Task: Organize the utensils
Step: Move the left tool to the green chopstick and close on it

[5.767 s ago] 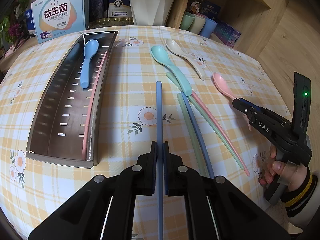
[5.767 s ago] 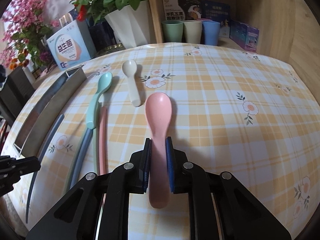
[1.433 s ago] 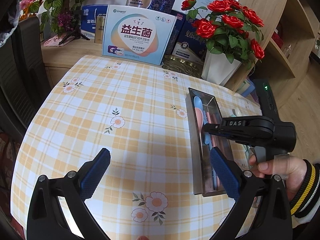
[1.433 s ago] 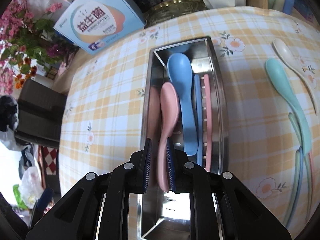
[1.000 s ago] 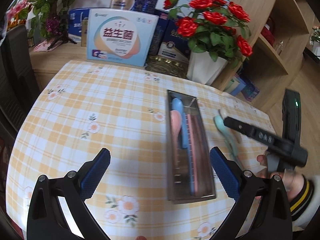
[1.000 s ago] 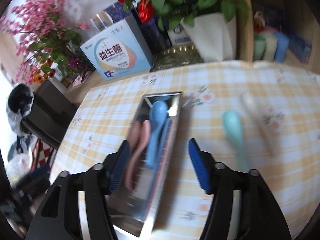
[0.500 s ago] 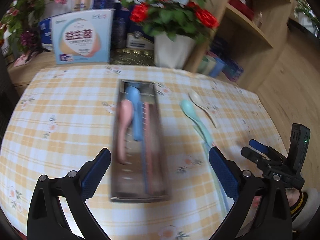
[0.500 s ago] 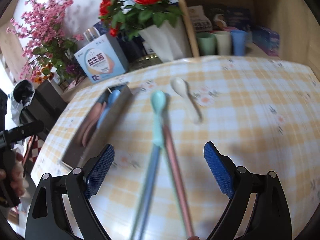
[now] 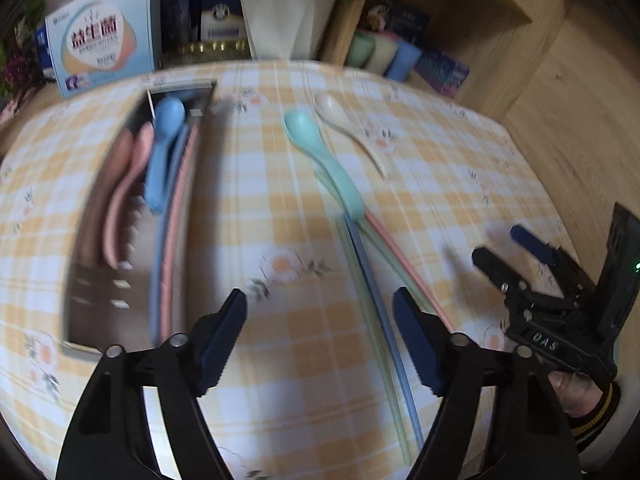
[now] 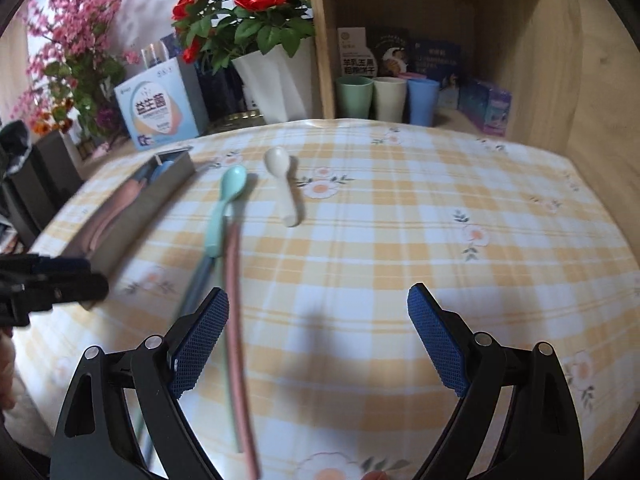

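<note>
A steel tray [image 9: 80,280] on the left holds a pink spoon [image 9: 128,184], a blue spoon [image 9: 164,152], a blue chopstick and a pink chopstick [image 9: 170,248]. On the cloth lie a teal spoon [image 9: 324,164], a cream spoon [image 9: 344,124] and several loose chopsticks [image 9: 384,312]. My left gripper [image 9: 320,332] is open and empty above the cloth between tray and chopsticks. My right gripper [image 10: 318,340] is open and empty, just right of the pink chopstick [image 10: 236,320]; it also shows in the left wrist view [image 9: 516,248]. The teal spoon [image 10: 226,204], cream spoon [image 10: 282,184] and tray [image 10: 136,216] show ahead.
The table wears a yellow checked cloth [image 10: 400,240]. Behind it stand a white flower pot [image 10: 276,80], a blue-white box [image 10: 160,108], three cups [image 10: 384,96] in a wooden shelf, and small boxes [image 10: 484,108].
My right gripper opened and left the pink spoon in the tray, then pulled back to the right. My left gripper swung right and came down lower toward the loose chopsticks.
</note>
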A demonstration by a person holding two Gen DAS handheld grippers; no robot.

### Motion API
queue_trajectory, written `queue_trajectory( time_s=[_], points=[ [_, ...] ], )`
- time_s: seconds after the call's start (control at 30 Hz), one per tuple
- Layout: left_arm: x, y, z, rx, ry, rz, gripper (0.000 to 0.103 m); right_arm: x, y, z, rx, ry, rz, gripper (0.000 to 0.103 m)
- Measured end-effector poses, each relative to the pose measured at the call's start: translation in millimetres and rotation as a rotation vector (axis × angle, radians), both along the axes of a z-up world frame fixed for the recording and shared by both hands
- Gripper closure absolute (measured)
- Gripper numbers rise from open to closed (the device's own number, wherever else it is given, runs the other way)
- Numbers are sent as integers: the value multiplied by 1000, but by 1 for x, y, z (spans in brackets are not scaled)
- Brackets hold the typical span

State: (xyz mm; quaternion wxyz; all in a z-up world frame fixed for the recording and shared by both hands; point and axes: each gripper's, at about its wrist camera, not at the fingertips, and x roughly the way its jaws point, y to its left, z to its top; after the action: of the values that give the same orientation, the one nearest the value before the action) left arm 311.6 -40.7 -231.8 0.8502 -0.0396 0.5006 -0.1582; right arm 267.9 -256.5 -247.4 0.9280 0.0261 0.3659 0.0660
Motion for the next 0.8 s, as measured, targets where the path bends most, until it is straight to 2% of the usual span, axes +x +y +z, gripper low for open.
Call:
queue_trajectory(
  time_s=[0.13, 0.2, 0.4, 0.6, 0.8],
  points=[
    [-2, -10, -18, 25, 54, -7, 48, -1, -6, -6, -5, -11, -34, 15],
    [-3, -14, -22, 32, 63, -17, 53, -2, -6, -7, -9, -12, -32, 15],
    [-5, -25, -29, 13, 97, -40, 67, -7, 1, -6, -17, -39, 13, 15],
    [-7, -39, -34, 55, 100, -66, 84, -7, -2, -6, 22, -38, 39, 15],
    [-10, -53, -34, 114, 75, -104, 86, -6, -9, -8, 71, -30, 27, 15]
  ],
)
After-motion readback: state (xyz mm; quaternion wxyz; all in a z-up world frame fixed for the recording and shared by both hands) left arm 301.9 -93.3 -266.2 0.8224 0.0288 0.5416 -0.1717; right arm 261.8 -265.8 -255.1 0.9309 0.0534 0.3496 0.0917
